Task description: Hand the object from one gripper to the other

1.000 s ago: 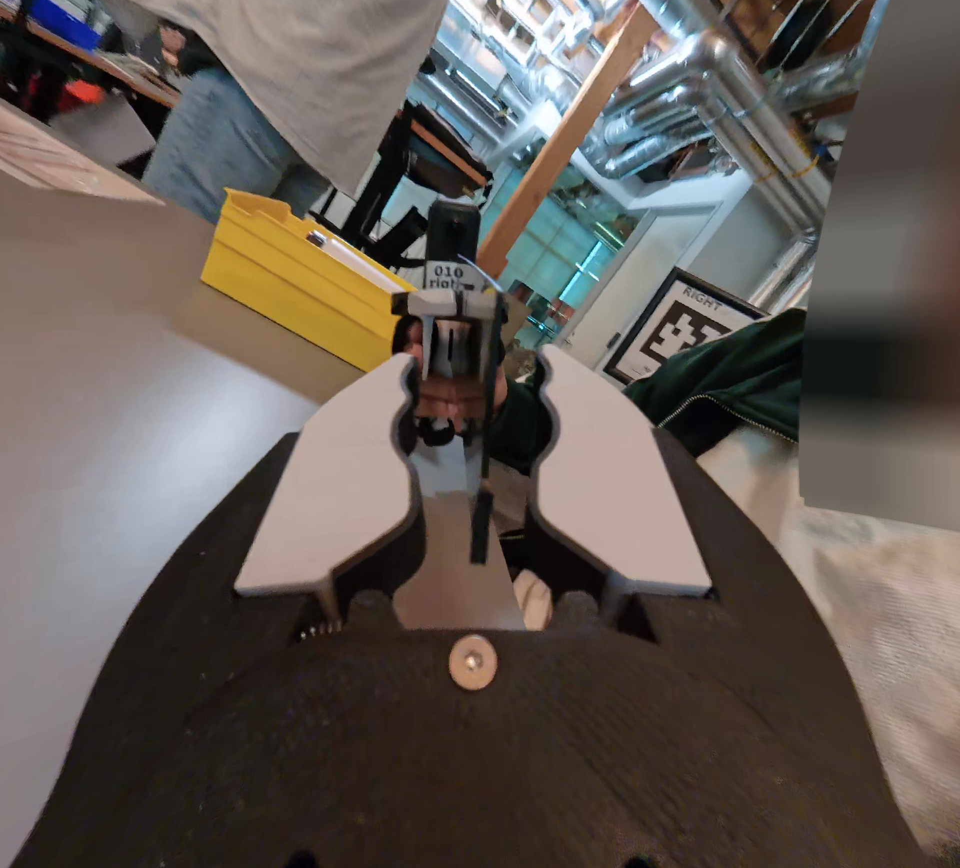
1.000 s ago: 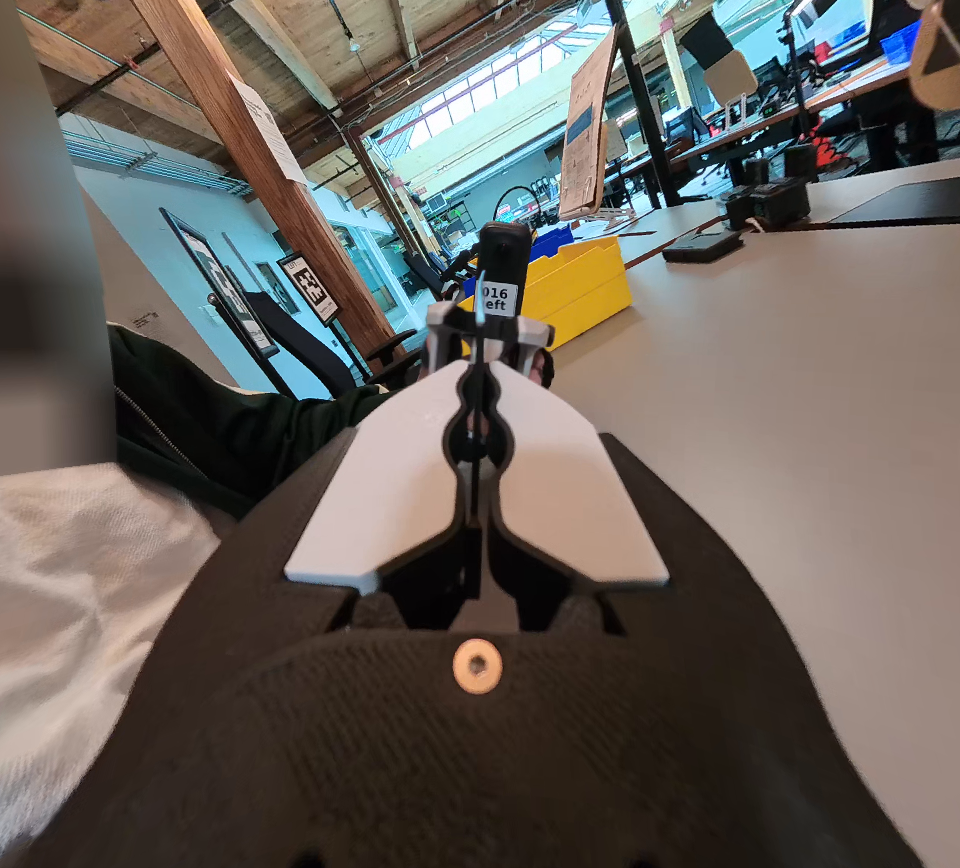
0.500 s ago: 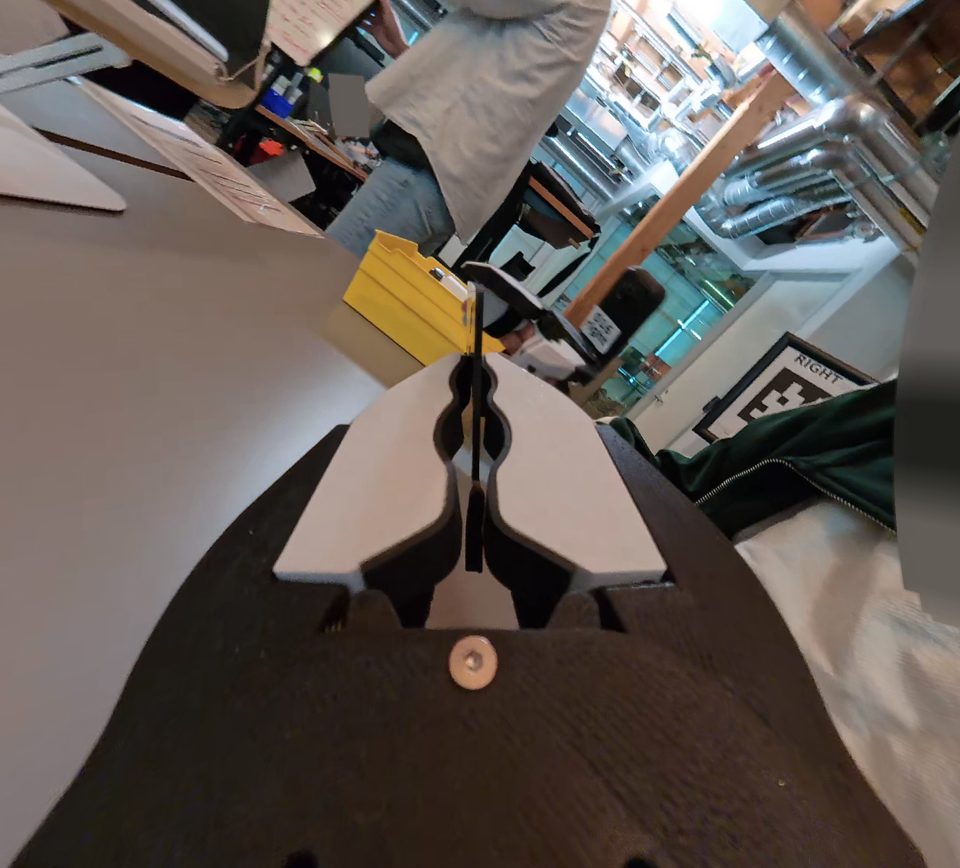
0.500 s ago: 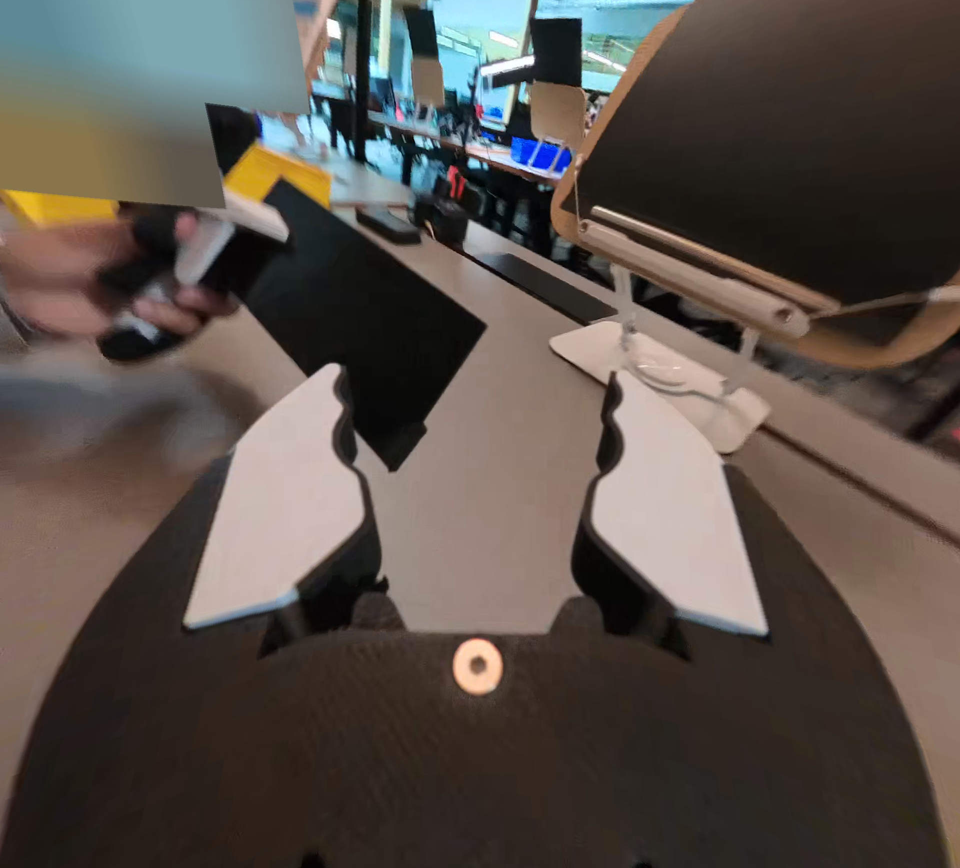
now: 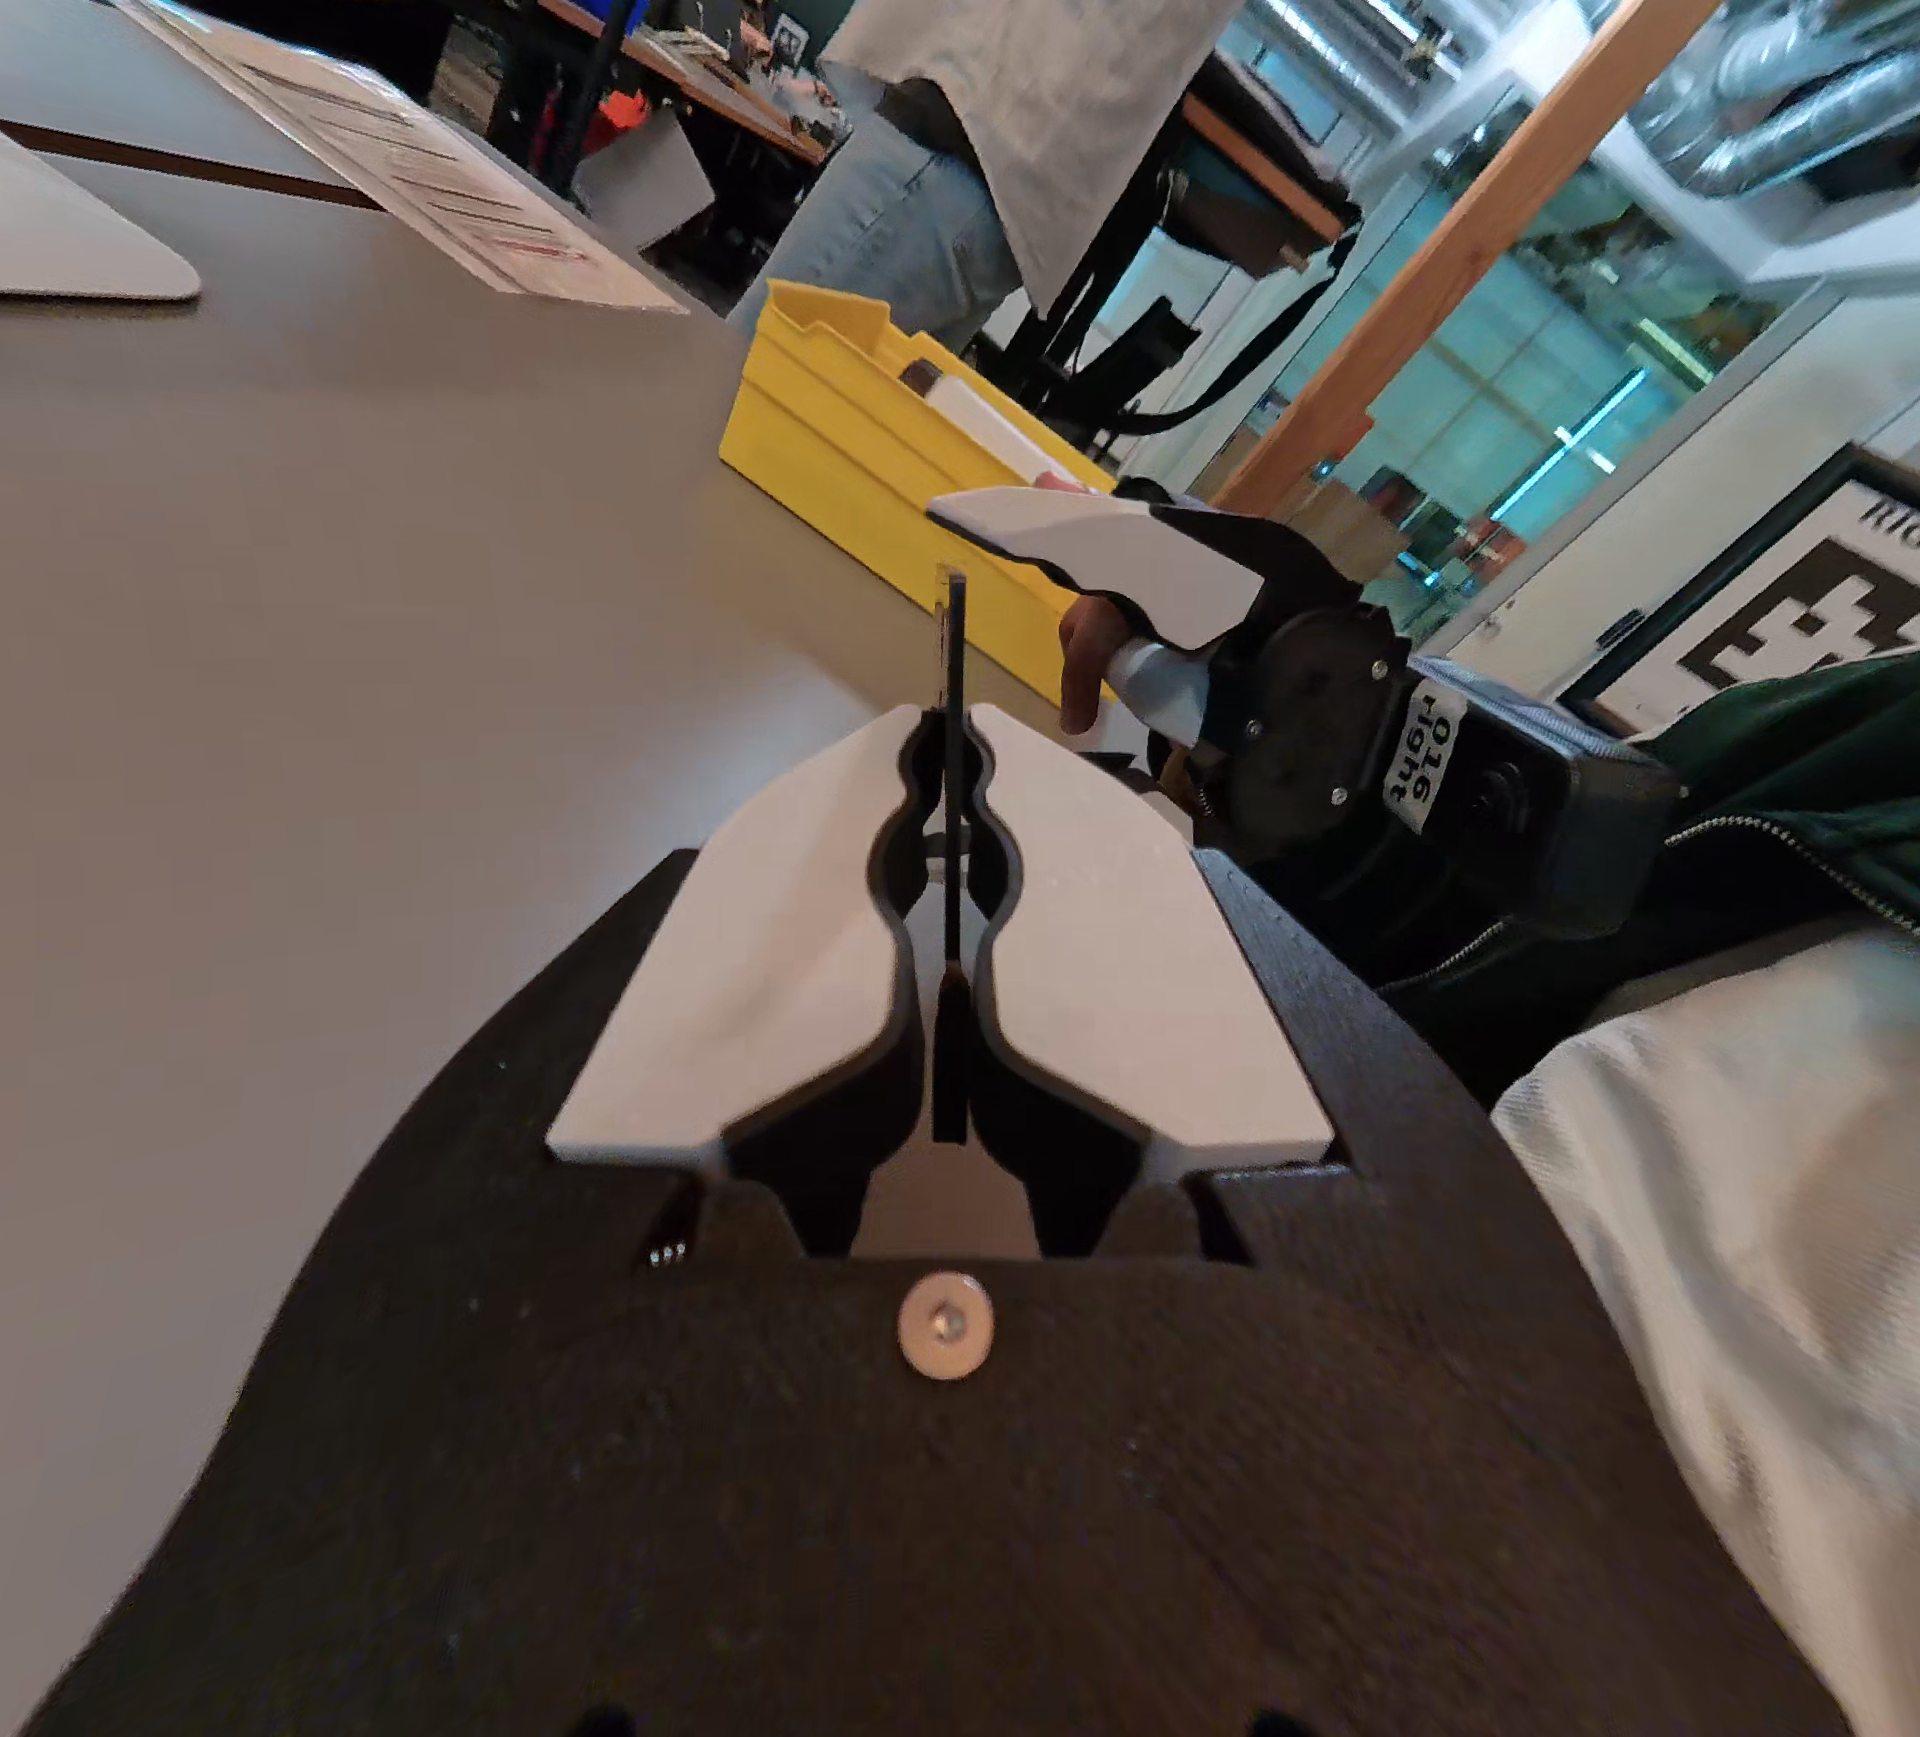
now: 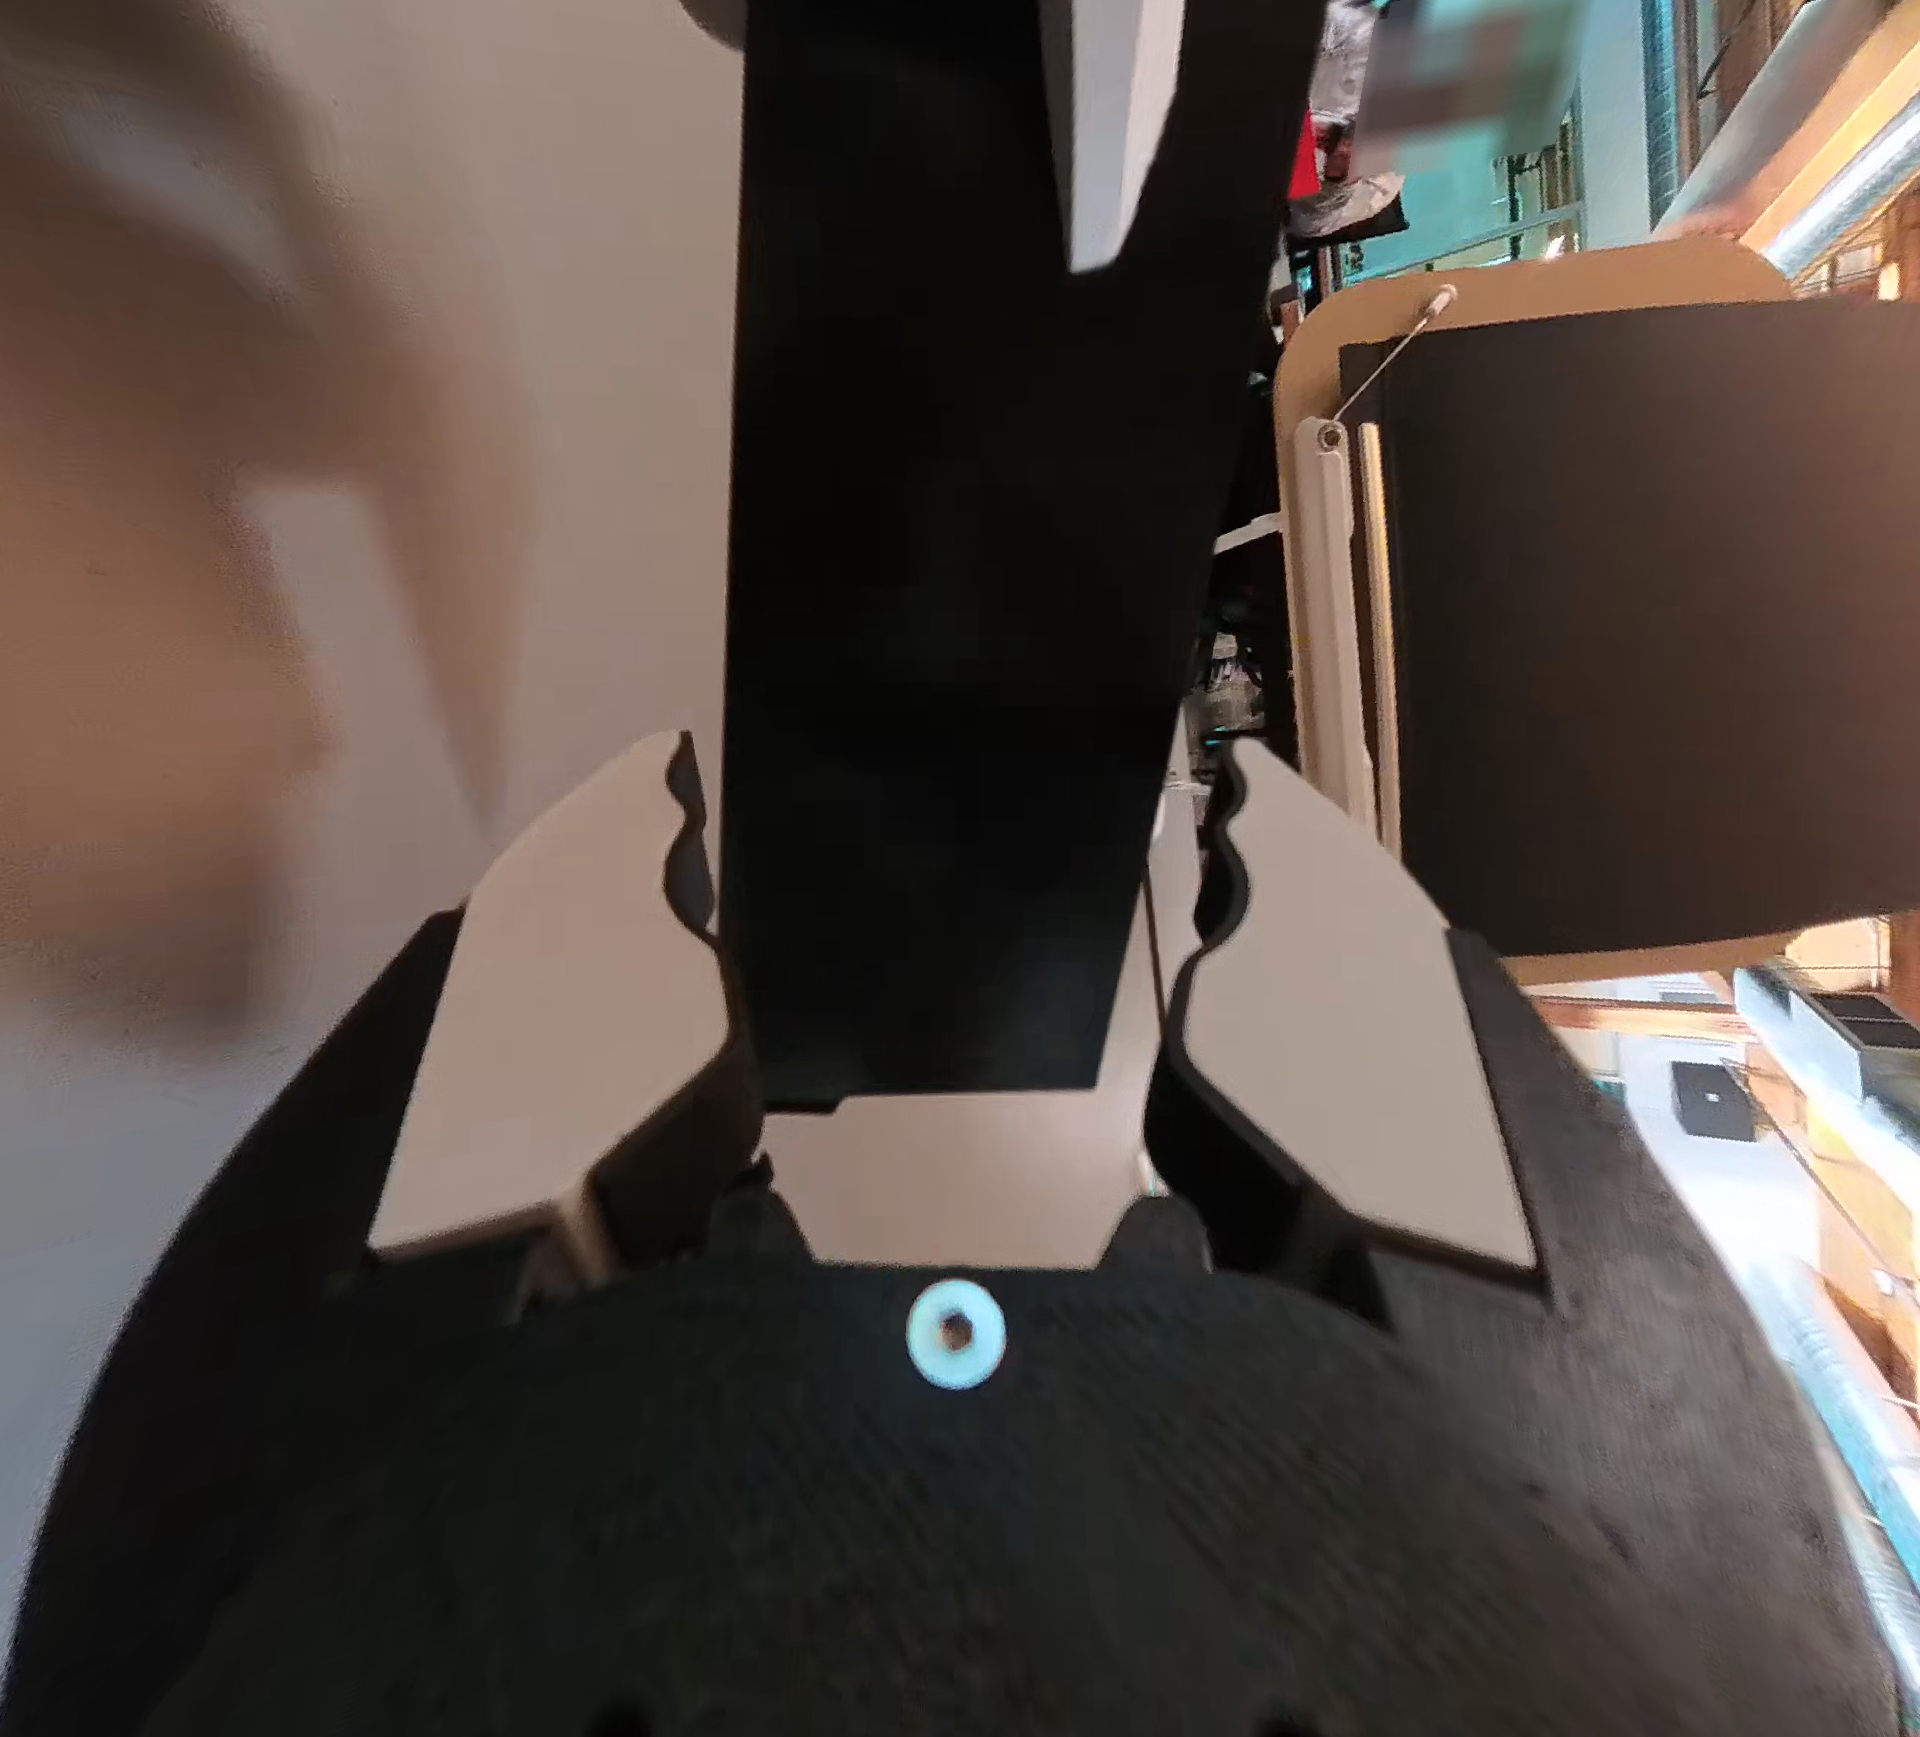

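Black flat plate clamped edge-on between left gripper fingers at frame centre; right gripper spread open around its lower end.

A thin, flat, matte black rectangular plate, seen edge-on and upright, is pinched between the closed white fingers of the left tongs, its broad face reaching in between the spread right tongs.
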`<state>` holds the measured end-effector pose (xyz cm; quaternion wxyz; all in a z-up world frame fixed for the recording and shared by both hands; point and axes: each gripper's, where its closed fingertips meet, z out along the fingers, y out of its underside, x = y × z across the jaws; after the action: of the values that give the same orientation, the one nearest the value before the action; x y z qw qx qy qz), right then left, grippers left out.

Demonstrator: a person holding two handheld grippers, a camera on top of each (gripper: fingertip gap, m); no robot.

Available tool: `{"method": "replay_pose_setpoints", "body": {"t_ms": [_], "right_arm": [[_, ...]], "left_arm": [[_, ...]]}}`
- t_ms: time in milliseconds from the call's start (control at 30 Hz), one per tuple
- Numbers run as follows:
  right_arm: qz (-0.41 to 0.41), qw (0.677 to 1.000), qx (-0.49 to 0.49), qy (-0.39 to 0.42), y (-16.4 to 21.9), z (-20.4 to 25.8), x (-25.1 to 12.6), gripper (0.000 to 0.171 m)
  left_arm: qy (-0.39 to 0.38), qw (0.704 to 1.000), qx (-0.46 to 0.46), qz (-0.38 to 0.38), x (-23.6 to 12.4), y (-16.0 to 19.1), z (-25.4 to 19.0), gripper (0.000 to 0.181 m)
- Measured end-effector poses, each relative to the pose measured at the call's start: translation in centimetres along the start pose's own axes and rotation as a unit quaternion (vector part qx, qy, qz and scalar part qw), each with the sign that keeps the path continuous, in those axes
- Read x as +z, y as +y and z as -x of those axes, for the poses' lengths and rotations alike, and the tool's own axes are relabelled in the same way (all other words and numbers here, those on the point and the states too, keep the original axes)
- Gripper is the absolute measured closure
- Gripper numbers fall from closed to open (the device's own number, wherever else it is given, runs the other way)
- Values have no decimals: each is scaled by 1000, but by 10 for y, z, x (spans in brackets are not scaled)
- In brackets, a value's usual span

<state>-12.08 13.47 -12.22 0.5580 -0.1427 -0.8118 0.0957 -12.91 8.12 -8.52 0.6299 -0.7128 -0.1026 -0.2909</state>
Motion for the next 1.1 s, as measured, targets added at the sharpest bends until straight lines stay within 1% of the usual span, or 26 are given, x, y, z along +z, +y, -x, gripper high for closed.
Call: {"method": "replay_pose_setpoints", "body": {"t_ms": [233,300,367,400,433,467,533,600,667,733,800,867,933,1000,1067,1100], "right_arm": [[10,1000,3,-20,-1,7,1,83],[3,1000,16,-24,-2,7,-1,83],[-13,999,34,-21,-6,3,-3,83],[-20,998,50,-24,-7,1,-5,83],[-26,997,67,-24,-7,-3,-6,83],[-32,995,87,-23,-5,-9,-8,83],[-47,988,148,-22,0,-26,-15,83],[-70,970,234,-22,7,-52,-26,84],[-96,942,322,-17,21,-84,-41,84],[-105,915,389,4,46,-119,-61,84],[-96,887,451,27,82,-153,-87,84],[-79,852,515,42,124,-177,-114,84],[-32,819,568,73,179,-188,-140,84],[75,800,583,119,245,-182,-163,84],[223,783,555,168,309,-165,-190,83],[294,771,532,187,334,-157,-204,84]], "left_arm": [[-13,998,51,25,10,8,-11,179],[0,998,59,16,9,6,-15,178],[49,998,42,-13,7,-1,-26,169],[71,996,22,-44,5,-10,-30,156],[79,994,3,-76,2,-18,-30,140],[77,992,-13,-94,-2,-22,-25,130],[70,990,-24,-122,-8,-28,-17,120],[71,986,-36,-145,-14,-34,-12,118],[88,982,-50,-161,-19,-38,-14,118],[89,983,-54,-151,-17,-35,-12,121],[97,984,-57,-140,-15,-31,-14,124],[109,983,-67,-130,-12,-27,-16,125],[118,983,-76,-121,-9,-23,-17,126],[122,983,-79,-112,-6,-19,-18,128],[124,983,-81,-105,-4,-17,-19,128],[124,984,-82,-101,-3,-15,-19,128]]}}
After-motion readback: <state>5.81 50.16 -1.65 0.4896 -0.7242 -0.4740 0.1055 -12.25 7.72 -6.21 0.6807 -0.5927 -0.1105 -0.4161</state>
